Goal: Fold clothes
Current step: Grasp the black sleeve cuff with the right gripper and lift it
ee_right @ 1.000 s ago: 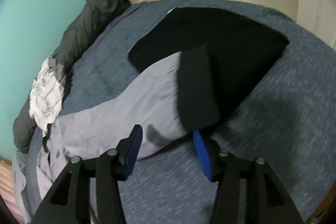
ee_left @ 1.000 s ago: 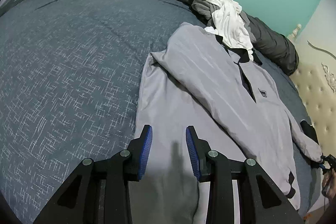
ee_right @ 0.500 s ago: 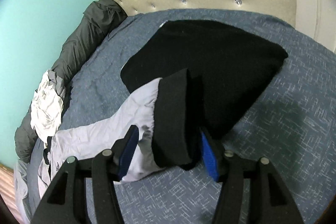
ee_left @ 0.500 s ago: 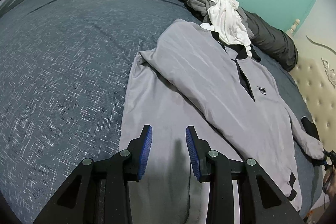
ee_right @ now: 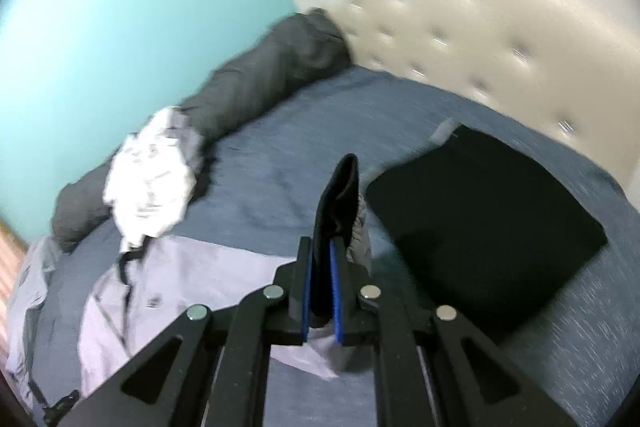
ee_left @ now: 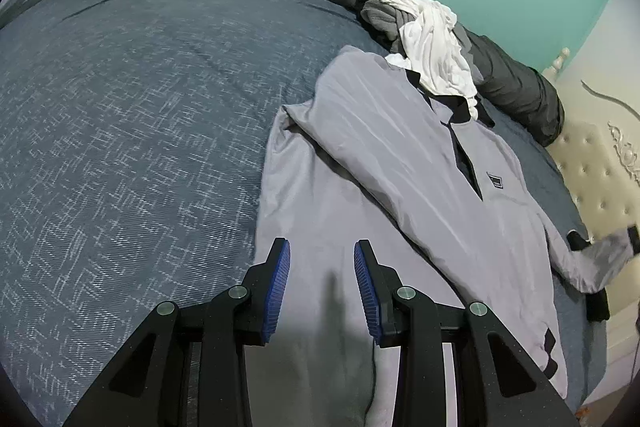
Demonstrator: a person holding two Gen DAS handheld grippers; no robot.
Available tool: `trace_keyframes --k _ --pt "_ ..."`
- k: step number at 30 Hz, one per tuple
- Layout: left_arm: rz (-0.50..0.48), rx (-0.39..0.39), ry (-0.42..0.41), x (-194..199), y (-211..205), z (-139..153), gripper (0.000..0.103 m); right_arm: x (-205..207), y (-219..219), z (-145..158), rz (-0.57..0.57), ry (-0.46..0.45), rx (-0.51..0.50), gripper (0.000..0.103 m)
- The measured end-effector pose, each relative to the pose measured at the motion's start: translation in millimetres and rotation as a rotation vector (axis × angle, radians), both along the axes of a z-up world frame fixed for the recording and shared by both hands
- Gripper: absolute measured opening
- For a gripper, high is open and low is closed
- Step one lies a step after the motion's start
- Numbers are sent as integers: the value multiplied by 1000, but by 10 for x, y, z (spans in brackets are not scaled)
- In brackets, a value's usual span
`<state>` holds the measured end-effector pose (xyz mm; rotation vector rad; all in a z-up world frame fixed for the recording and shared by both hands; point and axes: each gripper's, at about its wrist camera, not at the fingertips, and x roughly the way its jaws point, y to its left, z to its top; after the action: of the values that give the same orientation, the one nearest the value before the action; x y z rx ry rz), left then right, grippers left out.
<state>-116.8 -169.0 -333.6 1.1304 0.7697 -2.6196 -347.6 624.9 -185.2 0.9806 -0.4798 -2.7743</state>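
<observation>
No readable text anywhere. Only candidate — a small dark rectangular patch [ee_left: 495, 180] on the chest of the grey jacket [ee_left: 400, 163], left wrist view, beside the dark zip placket. Pale marks inside it, too small to make out as letters or a brand. In the right wrist view the same chest area is motion-blurred; just a dark smudge [ee_right: 152, 302] — nothing legible. No numbers, signs or labels can be read on the bedding, the wall, the headboard or the gripper bodies.
</observation>
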Motion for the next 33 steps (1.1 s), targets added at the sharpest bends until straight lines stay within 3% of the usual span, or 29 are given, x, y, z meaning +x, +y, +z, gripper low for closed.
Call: trace_keyframes --k 4,9,17,21,25,29,33 --pt "4 5 8 87 -56 21 37 -51 -672 384 130 55 -9 8" --pt "10 7 20 199 -132 54 37 -12 -1860 689 355 108 -29 8" --pt "38 25 40 405 -327 92 37 606 -3804 773 765 99 -59 7" --pt "58 37 48 510 -428 101 37 1105 -4655 472 945 42 -47 7" --pt "70 48 52 584 -493 102 37 1418 -5173 56 1036 -38 -6 7" --pt "76 49 58 636 -534 113 37 1619 -5435 -472 1067 -124 49 7" --pt "76 53 59 640 -551 114 37 1685 -5448 -671 1063 -164 63 7"
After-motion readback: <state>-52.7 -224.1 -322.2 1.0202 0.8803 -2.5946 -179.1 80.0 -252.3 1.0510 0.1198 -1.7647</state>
